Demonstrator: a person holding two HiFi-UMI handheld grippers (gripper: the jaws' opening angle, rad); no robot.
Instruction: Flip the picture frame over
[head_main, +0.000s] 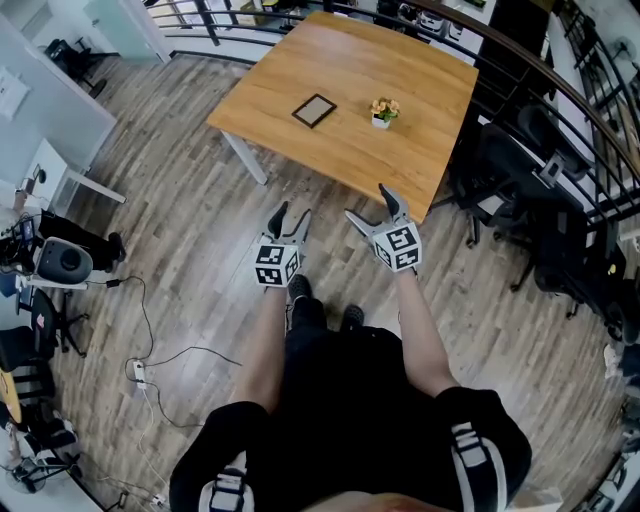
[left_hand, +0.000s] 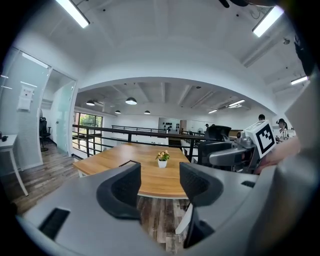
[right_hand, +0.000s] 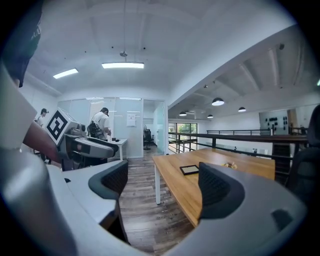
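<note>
The left gripper (head_main: 292, 216) was held in the air above the wooden floor (head_main: 200, 230), in front of the person's body. Its fingers (left_hand: 122, 189) stood apart with nothing between them; only the floor and the near edge of the surface showed through the gap. The right gripper (head_main: 369, 203) was just beside it, and its fingers (right_hand: 217, 190) also stood wide apart and were empty. Both grippers pointed toward the wooden surface (head_main: 340, 60) and neither touched it. In the head view the tips of the right fingers were near its closest edge, and the left fingers were a little further back. The picture frame (head_main: 314, 110), dark at the border, lay flat on the surface, well ahead of both pairs of fingers and touched by none of them. In the right gripper view it showed beyond the gap, close to the right-hand finger. A small white pot with yellow flowers (head_main: 384, 112) stood upright on the surface, to the right of the frame and apart from it, also well ahead of the fingers. A dark railing (left_hand: 125, 131) ran behind the surface.
</note>
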